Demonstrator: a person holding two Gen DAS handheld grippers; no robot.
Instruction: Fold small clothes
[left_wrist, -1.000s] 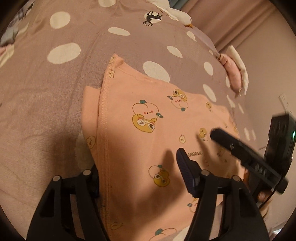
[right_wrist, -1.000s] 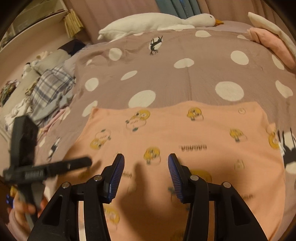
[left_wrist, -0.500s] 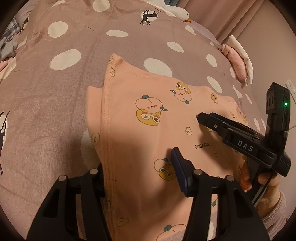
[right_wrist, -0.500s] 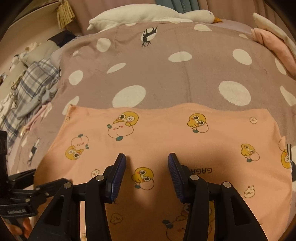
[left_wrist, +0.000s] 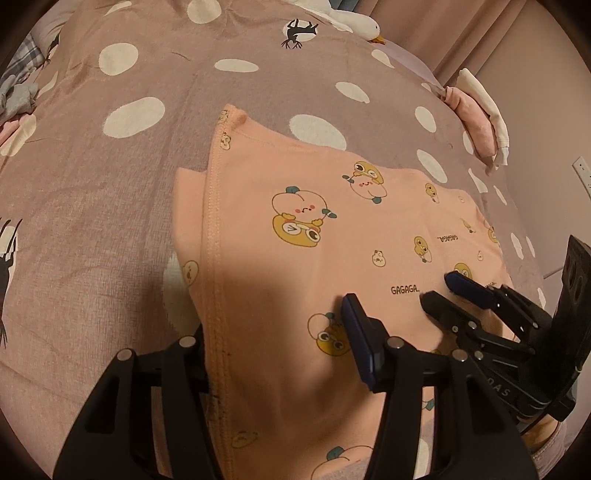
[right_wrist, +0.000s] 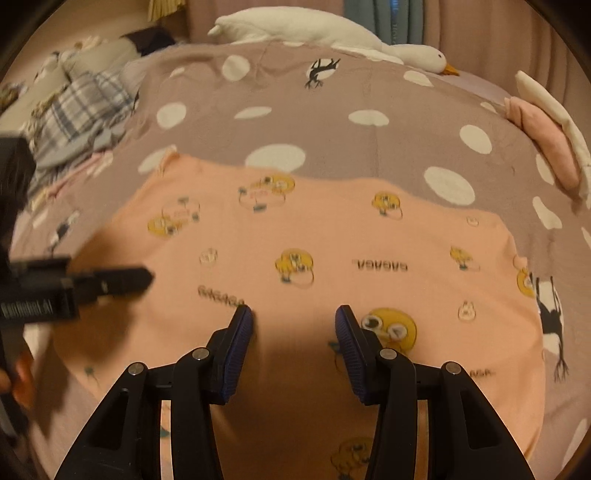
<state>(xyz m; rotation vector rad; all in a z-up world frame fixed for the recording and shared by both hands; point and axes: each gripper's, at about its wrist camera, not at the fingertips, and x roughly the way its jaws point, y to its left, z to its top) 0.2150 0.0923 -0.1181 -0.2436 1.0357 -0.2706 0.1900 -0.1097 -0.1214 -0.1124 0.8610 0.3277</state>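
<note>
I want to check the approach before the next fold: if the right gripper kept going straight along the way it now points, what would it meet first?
Most likely the peach printed garment lying on the bedspread. The right gripper points down at it with jaws apart and nothing between them; how close the pads are is unclear.

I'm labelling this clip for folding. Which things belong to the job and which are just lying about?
Job: peach garment; left gripper; right gripper.

Lying about: goose plush; plaid cloth; pink and white clothes; spotted bedspread.
</note>
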